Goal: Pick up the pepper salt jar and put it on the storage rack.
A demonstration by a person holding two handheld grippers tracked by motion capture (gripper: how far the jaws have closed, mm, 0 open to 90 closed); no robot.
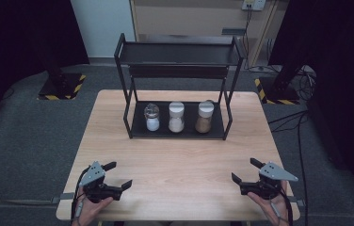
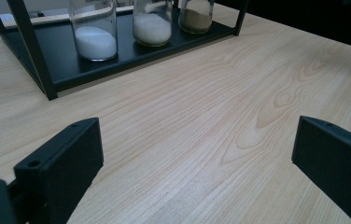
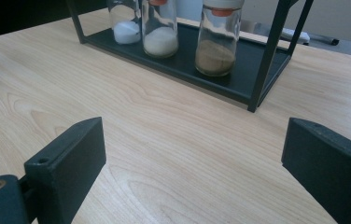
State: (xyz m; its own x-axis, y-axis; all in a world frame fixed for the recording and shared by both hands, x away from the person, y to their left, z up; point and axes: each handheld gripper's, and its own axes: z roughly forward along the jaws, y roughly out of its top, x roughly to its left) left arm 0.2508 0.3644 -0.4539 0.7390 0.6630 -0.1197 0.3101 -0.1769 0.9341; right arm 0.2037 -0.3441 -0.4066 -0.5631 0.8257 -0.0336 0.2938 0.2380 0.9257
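Three jars are stood in a row on the lower shelf of a black rack at the bench's far side. Bare wood lies before the left tool and right tool, both spread apart, nothing gripped; jar lids are cut off in the gripper views

Surroundings as I saw them from the high view. A light wooden table with rounded corners stood on a grey carpeted floor; its grain showed plainly in both gripper views. Black curtains hung at far left and far right. Before each curtain rose a dark post on a flat base edged with yellow-and-black hazard tape, one at the left, one at the right. Black cables ran over the carpet beside the table's right edge. Behind the table I noted a pale wall panel, a beige board and a wall socket with leads hanging from it.
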